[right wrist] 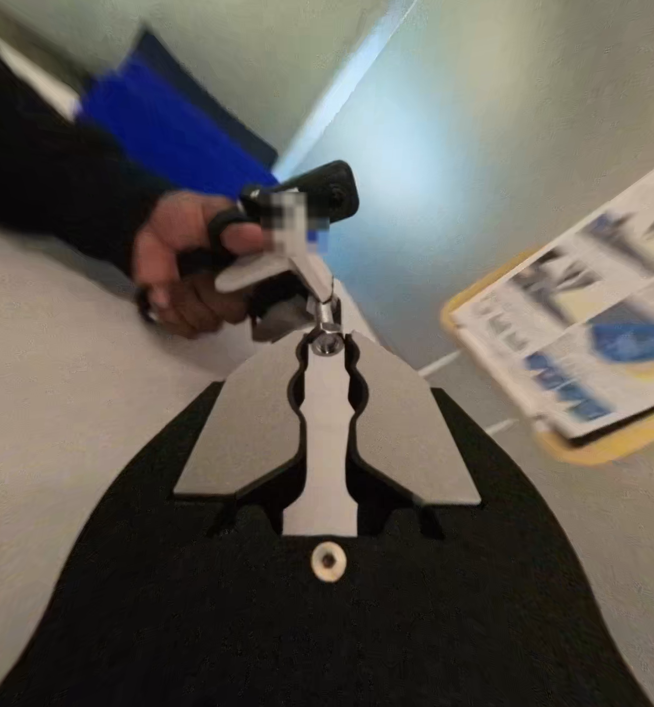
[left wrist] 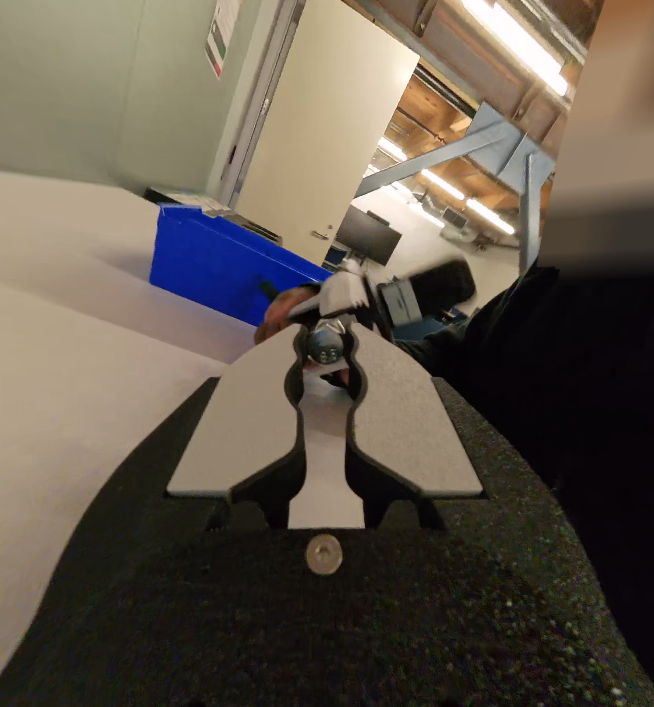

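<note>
A: Left wrist view first: what sits at the tips of the left hand-held gripper (left wrist: 325, 346)?

B: One silver bolt (left wrist: 323, 350), seen end-on near the frame's centre. Both pads are clamped against its rounded head. Just above, the right hand-held gripper (left wrist: 331, 323) meets the same piece, with a hand (left wrist: 279, 310) behind it.

A: And from the right wrist view?

B: The right hand-held gripper (right wrist: 326, 344) is clamped on a hex nut (right wrist: 327, 346) at mid-frame. The bolt's shank (right wrist: 323, 313) runs up from it into the left hand-held gripper's tips, whose handle a hand (right wrist: 187, 267) grips at centre left.

A: Counts?

B: One bolt, one nut, two grippers, one blue bin (left wrist: 218, 264) on the white desk (left wrist: 69, 363) at centre left, and one printed sheet (right wrist: 585, 325) at the right edge.
</note>
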### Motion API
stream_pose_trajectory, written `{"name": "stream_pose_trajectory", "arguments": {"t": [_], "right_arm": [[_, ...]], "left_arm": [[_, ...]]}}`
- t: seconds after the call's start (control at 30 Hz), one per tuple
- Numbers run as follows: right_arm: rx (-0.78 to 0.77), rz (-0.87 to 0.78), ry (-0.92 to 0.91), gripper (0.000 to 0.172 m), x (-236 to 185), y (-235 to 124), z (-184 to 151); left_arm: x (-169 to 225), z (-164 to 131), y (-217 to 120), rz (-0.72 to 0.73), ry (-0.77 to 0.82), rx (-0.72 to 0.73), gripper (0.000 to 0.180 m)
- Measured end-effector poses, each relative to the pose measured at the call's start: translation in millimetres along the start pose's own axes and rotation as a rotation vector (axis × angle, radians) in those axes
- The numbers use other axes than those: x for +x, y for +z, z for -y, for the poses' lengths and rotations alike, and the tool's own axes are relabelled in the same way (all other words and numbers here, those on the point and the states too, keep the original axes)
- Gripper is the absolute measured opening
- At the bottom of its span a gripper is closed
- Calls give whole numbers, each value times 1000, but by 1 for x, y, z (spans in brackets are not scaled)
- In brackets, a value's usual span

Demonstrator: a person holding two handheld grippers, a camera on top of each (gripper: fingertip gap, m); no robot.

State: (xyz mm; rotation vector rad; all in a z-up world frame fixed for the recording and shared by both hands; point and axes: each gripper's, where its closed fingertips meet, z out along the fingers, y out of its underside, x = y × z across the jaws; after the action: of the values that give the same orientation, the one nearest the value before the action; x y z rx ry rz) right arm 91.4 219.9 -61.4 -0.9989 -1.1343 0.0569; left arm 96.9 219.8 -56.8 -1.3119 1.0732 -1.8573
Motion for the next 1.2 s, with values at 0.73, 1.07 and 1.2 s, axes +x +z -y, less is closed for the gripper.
{"name": "stream_pose_trajectory", "arguments": {"t": [0.73, 1.07, 1.2], "right_arm": [[178, 291, 1192, 29, 7, 5, 0], [63, 79, 389, 17, 4, 0, -2], [38, 15, 223, 20, 4, 0, 3]], "left_arm": [[5, 11, 0, 98, 406, 80, 18], [1, 1, 5, 30, 69, 19, 17], [2, 4, 5, 10, 28, 51, 17]]}}
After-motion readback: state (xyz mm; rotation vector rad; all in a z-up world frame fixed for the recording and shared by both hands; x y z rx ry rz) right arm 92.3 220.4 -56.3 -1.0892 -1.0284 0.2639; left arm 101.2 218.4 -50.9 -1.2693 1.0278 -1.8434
